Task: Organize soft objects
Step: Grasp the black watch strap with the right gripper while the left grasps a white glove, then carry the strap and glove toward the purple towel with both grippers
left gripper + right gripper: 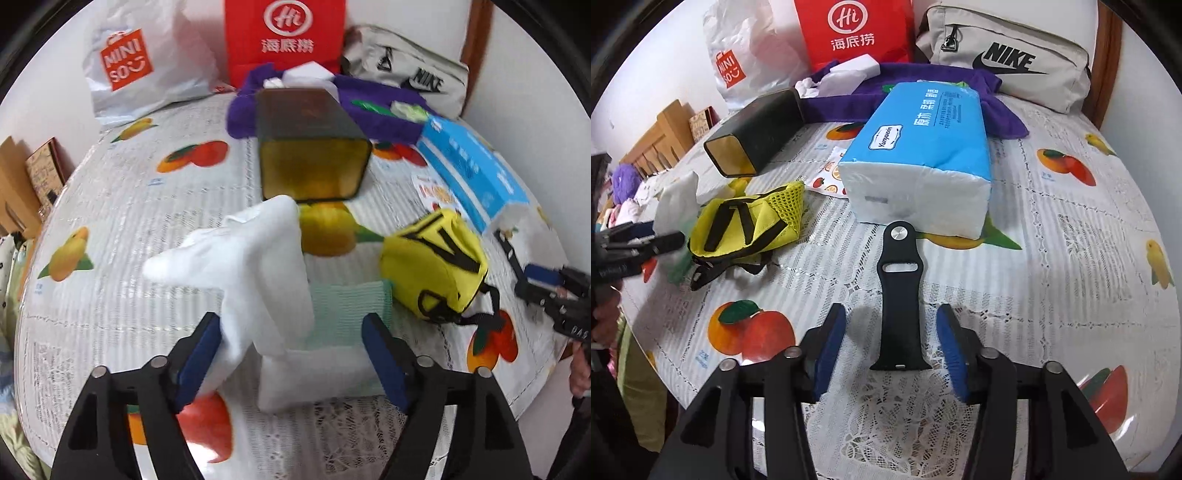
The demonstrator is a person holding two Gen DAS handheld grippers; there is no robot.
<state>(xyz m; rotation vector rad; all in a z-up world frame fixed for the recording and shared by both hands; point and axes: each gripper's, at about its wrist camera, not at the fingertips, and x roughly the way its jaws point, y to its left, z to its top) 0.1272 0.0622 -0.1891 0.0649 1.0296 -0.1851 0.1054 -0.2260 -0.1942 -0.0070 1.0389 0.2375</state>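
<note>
Left claw (291, 354) is standing spread wide over the counter (110, 295), pointing steeply down; a white cloth (255, 266) is lying crumpled between its blue pads, brushing the left pad (199, 354) while the right pad is sitting clear of it, so nothing is being pinched. A pale green mesh cloth (351, 306) is lying just beyond the white one, toward the right pad. Ahead of this claw a dark tin (314, 147) is lying on its side with its open gold mouth facing back; a yellow pouch (432, 266) with black straps is sitting to the right of the claw, and a blue tissue pack (472, 170) farther right and ahead. Right claw (892, 350) is sitting partly spread, with a black watch strap (901, 295) lying flat on the counter between its pads, neither pad touching it; the strap is running straight ahead from the claw. The tissue pack (923, 155) is lying just past the strap's far end, the yellow pouch (746, 221) off to the left, near the other claw. Far ahead, a purple towel (1004, 110), a red paper bag (853, 33), a white plastic bag (746, 62) and a beige bag (1008, 62) are resting at the back of the counter.
</note>
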